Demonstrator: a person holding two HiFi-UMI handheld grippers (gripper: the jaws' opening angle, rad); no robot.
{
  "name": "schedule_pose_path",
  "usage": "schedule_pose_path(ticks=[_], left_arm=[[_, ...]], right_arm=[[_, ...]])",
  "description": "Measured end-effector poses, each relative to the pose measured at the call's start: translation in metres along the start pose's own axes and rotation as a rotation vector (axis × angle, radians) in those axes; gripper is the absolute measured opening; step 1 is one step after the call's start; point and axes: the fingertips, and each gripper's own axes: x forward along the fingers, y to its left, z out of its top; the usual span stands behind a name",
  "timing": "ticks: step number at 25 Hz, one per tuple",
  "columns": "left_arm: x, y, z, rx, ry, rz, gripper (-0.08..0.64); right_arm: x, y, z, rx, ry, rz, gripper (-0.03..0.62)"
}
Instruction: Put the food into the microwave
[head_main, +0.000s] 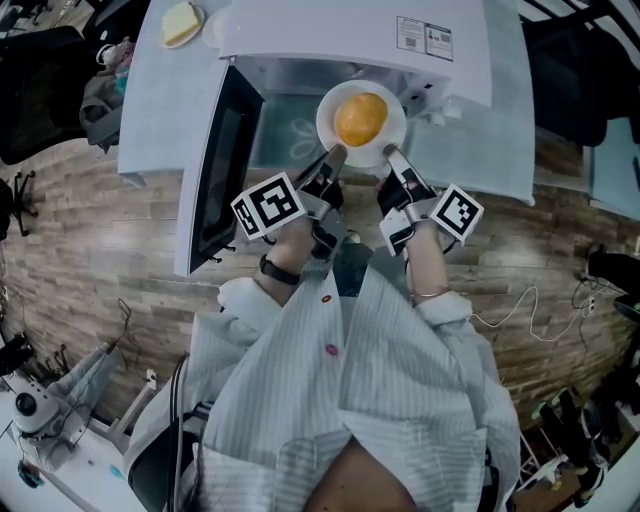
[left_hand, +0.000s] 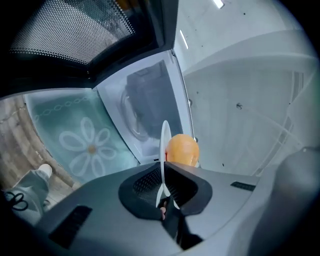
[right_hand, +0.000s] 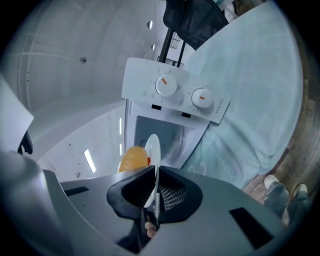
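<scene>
A white plate (head_main: 326, 124) carries a round orange piece of food (head_main: 360, 118) and hangs just in front of the open cavity of the white microwave (head_main: 350, 38). My left gripper (head_main: 335, 156) is shut on the plate's near-left rim, and my right gripper (head_main: 389, 154) is shut on its near-right rim. In the left gripper view the plate (left_hand: 164, 142) stands edge-on between the jaws of the left gripper (left_hand: 164, 186), with the food (left_hand: 183, 150) behind it. The right gripper view shows the plate (right_hand: 153, 149) pinched by the right gripper (right_hand: 152, 192), the food (right_hand: 133, 159) to its left.
The microwave door (head_main: 214, 172) stands swung open at the left. Its control panel with two dials (right_hand: 177, 94) is at the right of the cavity. The microwave stands on a table with a pale cloth (head_main: 150, 100); a small dish of yellow food (head_main: 182, 22) sits at the far left.
</scene>
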Motion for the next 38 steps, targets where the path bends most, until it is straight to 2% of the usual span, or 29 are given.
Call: schedule_pose_path(ticks=[13, 26, 30, 35, 38], left_arm=[[0.01, 0.016, 0.023, -0.012, -0.007, 0.023, 0.02], [0.016, 0.02, 0.036, -0.029, -0.079, 0.031, 0.02], [0.015, 0.03, 0.034, -0.045, -0.065, 0.048, 0.02], [0.019, 0.039, 0.039, -0.039, -0.048, 0.056, 0.02], [0.022, 0.047, 0.043, -0.037, -0.041, 0.065, 0.02]], right_arm=[[0.03, -0.009, 0.003, -0.01, 0.03, -0.036, 0.048], [0.054, -0.002, 0.01, -0.032, 0.093, 0.008, 0.048], [0.053, -0.011, 0.004, -0.064, 0.096, -0.031, 0.048], [0.062, -0.015, 0.005, -0.082, 0.091, -0.039, 0.048], [0.064, -0.027, 0.003, -0.085, 0.091, -0.096, 0.048]])
